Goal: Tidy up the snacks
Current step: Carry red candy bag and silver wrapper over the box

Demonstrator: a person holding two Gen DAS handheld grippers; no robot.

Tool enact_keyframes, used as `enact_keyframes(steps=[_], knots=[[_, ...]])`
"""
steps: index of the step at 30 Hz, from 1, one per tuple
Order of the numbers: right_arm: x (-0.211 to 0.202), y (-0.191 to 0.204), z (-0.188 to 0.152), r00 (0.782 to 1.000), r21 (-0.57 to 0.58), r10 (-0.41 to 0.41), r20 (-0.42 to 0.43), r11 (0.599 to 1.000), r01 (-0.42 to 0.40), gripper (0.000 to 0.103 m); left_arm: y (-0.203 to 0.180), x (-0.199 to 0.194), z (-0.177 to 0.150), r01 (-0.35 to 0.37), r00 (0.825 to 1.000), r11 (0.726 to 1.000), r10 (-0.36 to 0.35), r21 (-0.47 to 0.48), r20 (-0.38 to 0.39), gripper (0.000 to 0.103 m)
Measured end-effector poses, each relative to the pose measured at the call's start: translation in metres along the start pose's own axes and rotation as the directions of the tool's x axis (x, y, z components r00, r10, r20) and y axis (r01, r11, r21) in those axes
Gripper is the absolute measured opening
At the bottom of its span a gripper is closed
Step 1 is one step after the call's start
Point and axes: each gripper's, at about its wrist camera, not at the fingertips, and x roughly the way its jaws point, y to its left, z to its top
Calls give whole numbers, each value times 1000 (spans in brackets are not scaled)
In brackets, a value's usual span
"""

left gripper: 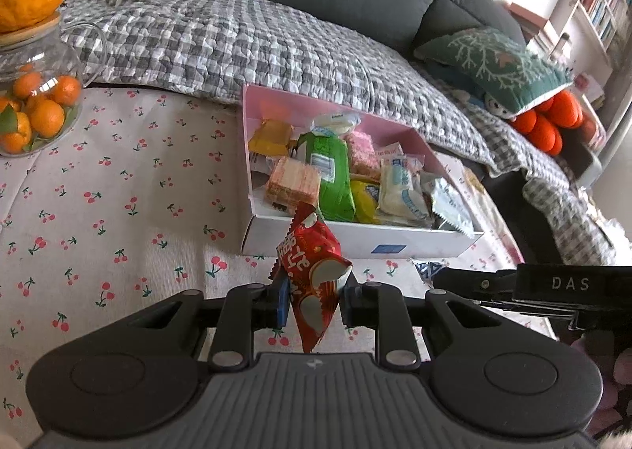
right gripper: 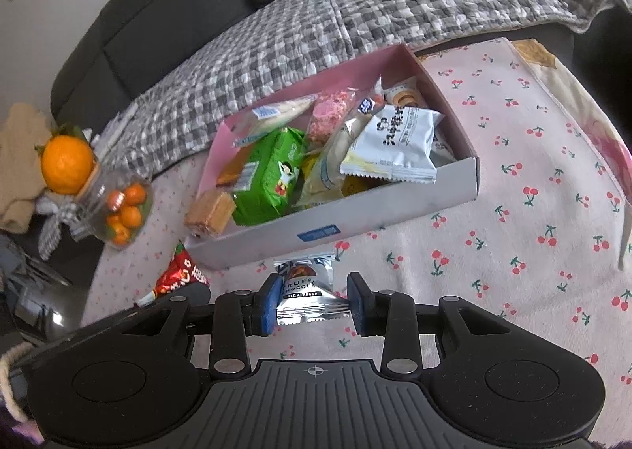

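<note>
A red snack packet (left gripper: 312,283) is pinched upright by the closed left gripper (left gripper: 312,301), just short of the box (left gripper: 355,243) ahead, while a silver chocolate packet (right gripper: 310,291) lies between the right gripper's (right gripper: 312,301) half-open jaws, seemingly for boxing.

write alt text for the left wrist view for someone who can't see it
The left claw is shut on a red snack packet, held just short of an open pink-lined box full of wrapped snacks on a cherry-print tablecloth. A glass jar of small oranges stands far left, a grey sofa behind.
</note>
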Motion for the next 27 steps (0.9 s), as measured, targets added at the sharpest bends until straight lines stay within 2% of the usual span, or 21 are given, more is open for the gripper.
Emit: enact_keyframes(steps=[7, 13, 20, 27], knots=[[-9, 1, 9, 998, 45, 40, 39, 998, -42, 34, -6, -14, 5, 34, 999, 999, -33, -24, 30, 22], [-13, -4, 25, 992, 132, 79, 100, 987, -91, 34, -12, -16, 14, 44, 997, 998, -42, -35, 62, 22], [2, -3, 37, 983, 200, 115, 142, 969, -142, 34, -18, -3, 33, 42, 996, 998, -39, -39, 83, 22], [21, -4, 45, 977, 241, 124, 174, 957, -164, 35, -23, 25, 43, 64, 997, 997, -63, -35, 48, 22]])
